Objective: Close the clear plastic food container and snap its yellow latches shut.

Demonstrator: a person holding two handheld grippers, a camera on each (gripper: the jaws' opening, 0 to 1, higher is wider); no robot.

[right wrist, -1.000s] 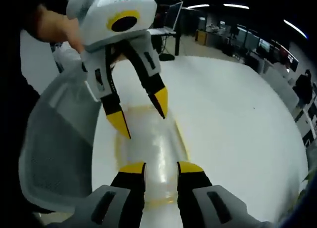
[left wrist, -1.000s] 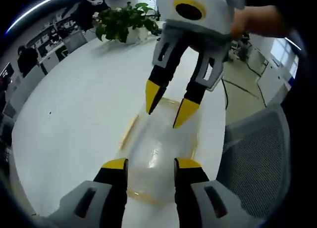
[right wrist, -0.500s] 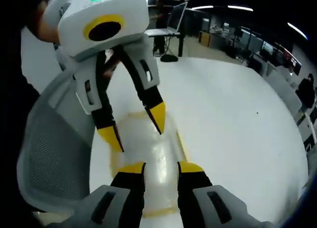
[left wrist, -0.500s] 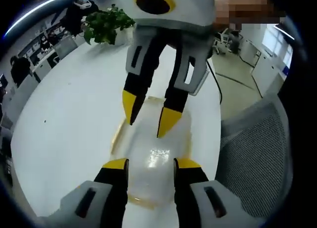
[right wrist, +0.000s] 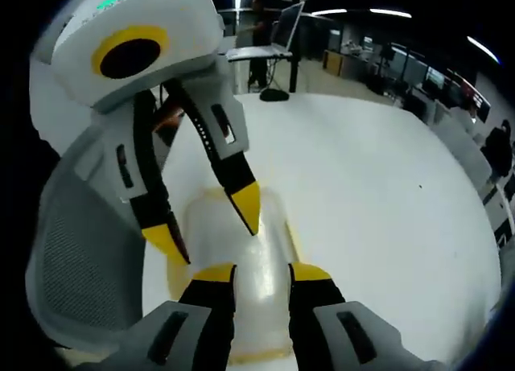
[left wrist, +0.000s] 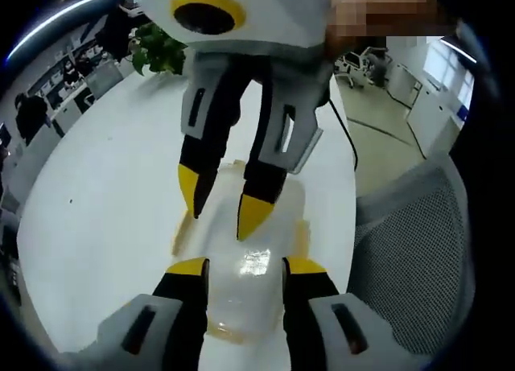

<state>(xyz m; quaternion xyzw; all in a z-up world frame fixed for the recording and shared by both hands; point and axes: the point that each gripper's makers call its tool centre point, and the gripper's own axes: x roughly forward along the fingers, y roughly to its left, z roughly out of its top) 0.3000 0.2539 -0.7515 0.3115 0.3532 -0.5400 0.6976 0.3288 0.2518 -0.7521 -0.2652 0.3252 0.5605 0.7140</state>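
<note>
Glossy white table [left wrist: 105, 210] bore a clear, rounded plastic container [left wrist: 249, 266] with yellow latches [left wrist: 302, 230]. Left gripper [left wrist: 241, 270] and right gripper [right wrist: 251, 273] hung above it, jaws parted, holding nothing.

Left gripper [left wrist: 244, 268] and right gripper [right wrist: 253, 272] face each other nose to nose, jaws on both spread apart, yellow tips nearly meeting, nothing held.

far end of the clear container [left wrist: 256, 262] hidden behind the right gripper [left wrist: 219, 206], its yellow latches [left wrist: 301, 232] partly covered, potted plant [left wrist: 154, 49] half hidden
</note>
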